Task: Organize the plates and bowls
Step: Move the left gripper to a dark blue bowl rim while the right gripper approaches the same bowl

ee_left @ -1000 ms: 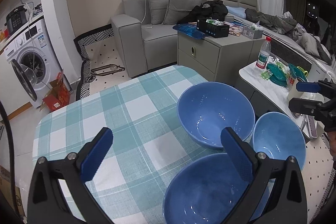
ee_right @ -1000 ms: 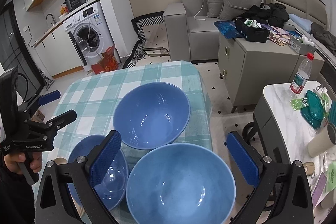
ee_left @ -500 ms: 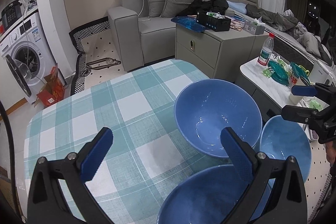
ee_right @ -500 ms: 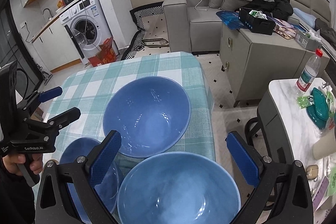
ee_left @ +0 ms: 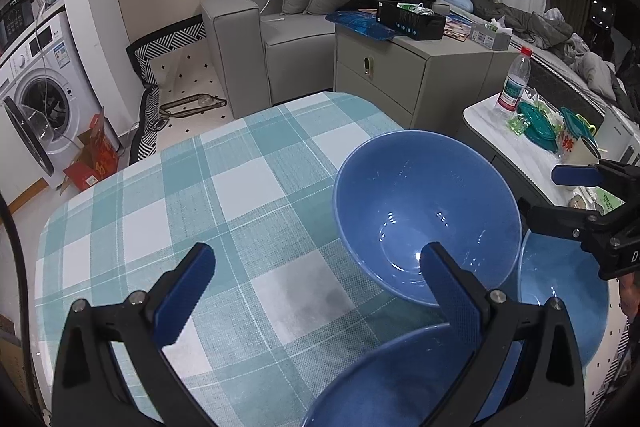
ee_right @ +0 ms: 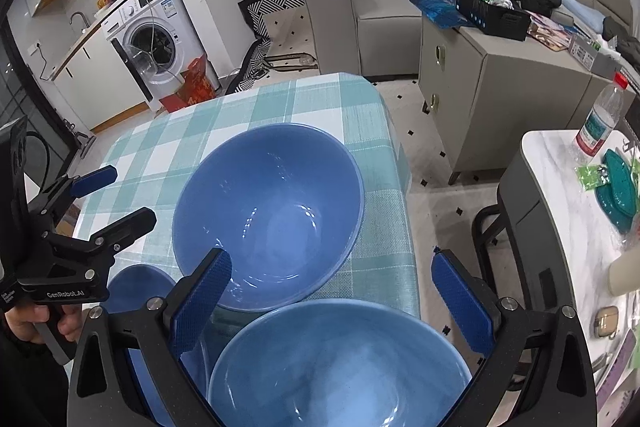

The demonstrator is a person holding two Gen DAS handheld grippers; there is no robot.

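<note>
Three blue bowls stand close together on a teal checked tablecloth (ee_left: 200, 207). The middle bowl (ee_left: 424, 219) (ee_right: 272, 211) is upright and empty. My left gripper (ee_left: 316, 259) (ee_right: 124, 195) is open and holds nothing. It hovers over a second bowl (ee_left: 392, 379) (ee_right: 136, 283), whose rim its right finger overlaps. My right gripper (ee_right: 332, 263) (ee_left: 552, 195) is also open and empty. It hangs above the third bowl (ee_right: 340, 367) (ee_left: 560, 299) at the table's right edge. A hand (ee_right: 36, 319) holds the left gripper's handle.
The table ends just right of the bowls (ee_right: 404, 227), with floor beyond. A marble side table (ee_right: 568, 211) carries a water bottle (ee_right: 600, 119) and teal lids (ee_right: 620, 187). Behind are a grey cabinet (ee_left: 400, 75), a sofa (ee_left: 280, 23) and a washing machine (ee_left: 36, 99).
Both grippers have moved forward and lower over the bowls, which now fill more of each view. Both stay open; the bowls have not moved.
</note>
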